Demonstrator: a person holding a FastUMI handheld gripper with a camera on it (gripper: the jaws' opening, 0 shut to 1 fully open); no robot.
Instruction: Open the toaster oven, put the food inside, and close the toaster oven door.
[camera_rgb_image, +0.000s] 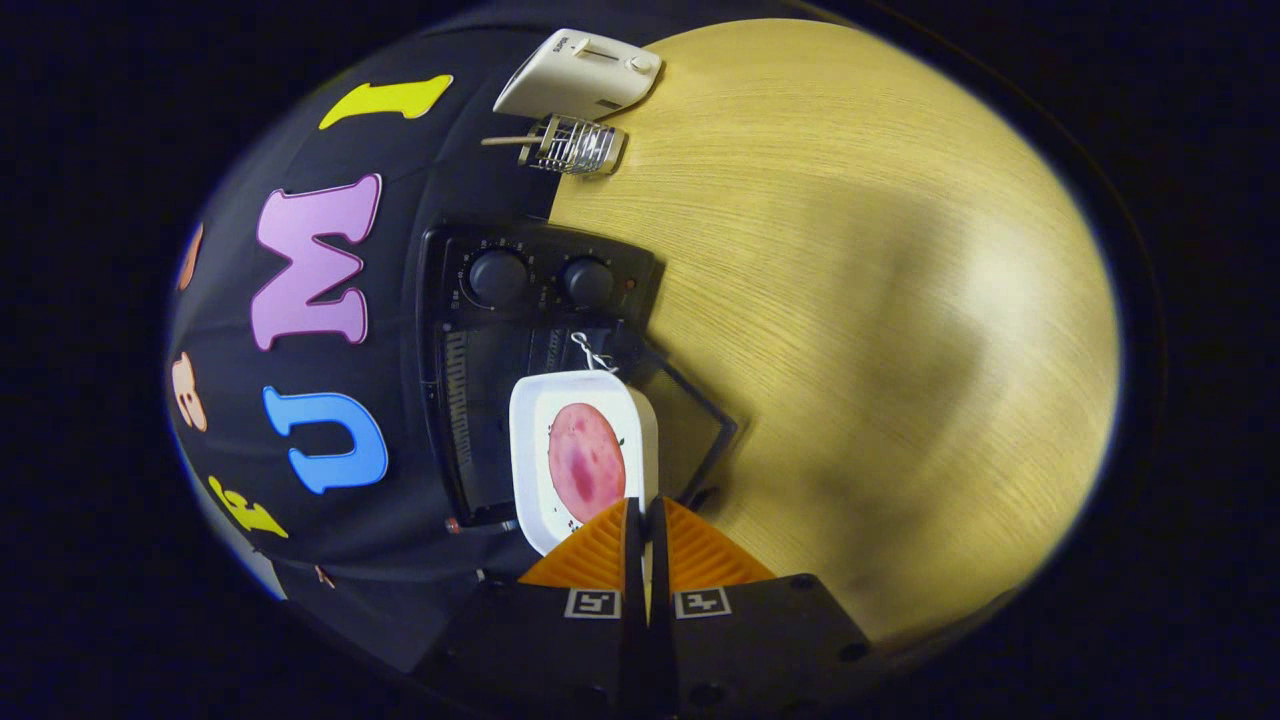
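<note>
While ribbed orange tongs (645, 515) clamp the white square plate's (530, 450) rim, round pink food (586, 462) lies flat.

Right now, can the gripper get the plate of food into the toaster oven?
Probably yes: the gripper is shut on the white plate's rim, the toaster oven door is open, and nothing blocks the opening.

Warm dim light; soft shadows; heavy fisheye warping

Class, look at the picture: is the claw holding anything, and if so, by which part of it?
Yes. The claw is shut on the near rim of the white dish, which carries the pink food.
</note>
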